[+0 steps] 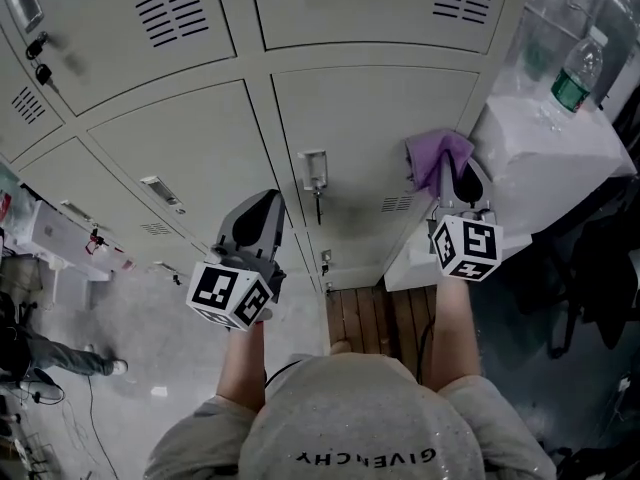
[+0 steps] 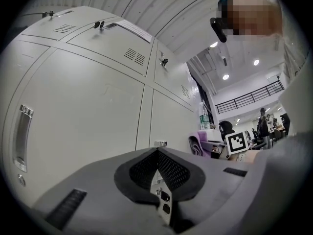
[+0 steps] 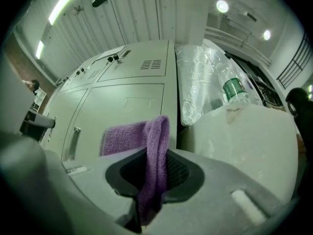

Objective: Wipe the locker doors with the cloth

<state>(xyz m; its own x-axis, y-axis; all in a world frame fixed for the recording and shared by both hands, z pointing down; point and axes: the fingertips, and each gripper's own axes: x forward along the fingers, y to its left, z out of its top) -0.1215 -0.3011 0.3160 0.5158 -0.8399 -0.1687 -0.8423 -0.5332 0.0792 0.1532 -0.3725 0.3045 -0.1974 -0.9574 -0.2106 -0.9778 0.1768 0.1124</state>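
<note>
Grasping the cloth (image 1: 433,151) is the right claw (image 1: 449,175), left claw (image 1: 266,202) clenched, cap (image 1: 365,413) reading GIVENCHY.

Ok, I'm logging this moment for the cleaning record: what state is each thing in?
left gripper: shut, empty.
right gripper: shut on the cloth.
cloth: bunched, pinched between the jaws.
locker doors: all closed.
water bottle: upright, capped, on the white box.
</note>
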